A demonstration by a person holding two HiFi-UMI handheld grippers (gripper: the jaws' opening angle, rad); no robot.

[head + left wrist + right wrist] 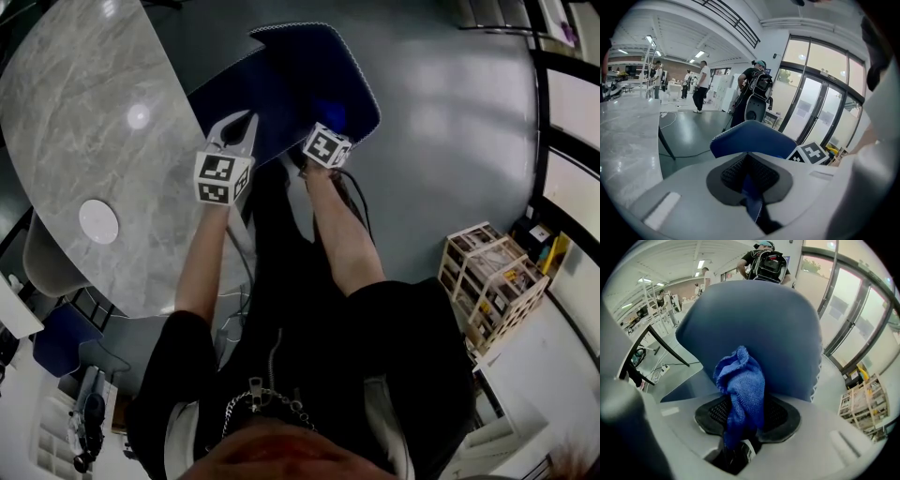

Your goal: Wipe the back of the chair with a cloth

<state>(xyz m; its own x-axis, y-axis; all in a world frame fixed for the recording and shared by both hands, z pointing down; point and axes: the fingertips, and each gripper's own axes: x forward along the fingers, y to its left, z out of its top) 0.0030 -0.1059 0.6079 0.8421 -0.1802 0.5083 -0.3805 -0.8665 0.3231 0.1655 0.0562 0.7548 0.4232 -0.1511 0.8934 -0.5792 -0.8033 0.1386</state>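
The blue chair [314, 80] stands just ahead of me beside the table, its back [764, 329] filling the right gripper view. My right gripper [743, 420] is shut on a crumpled blue cloth [740, 385], which sticks up from the jaws close to the chair back. In the head view the right gripper [323, 131] sits over the chair. My left gripper [242, 122] reaches the chair's left edge. In its own view the left gripper [750, 183] is shut on a thin blue strip with white stitching [753, 206], the chair's edge, with the chair back [750, 138] beyond.
A grey marble table [84, 131] with a white disc [98, 222] lies at my left. Wooden crates [492, 281] stand at the right by a white wall. Several people [701, 86] stand far off on the grey floor, one with a backpack [757, 91] near glass doors.
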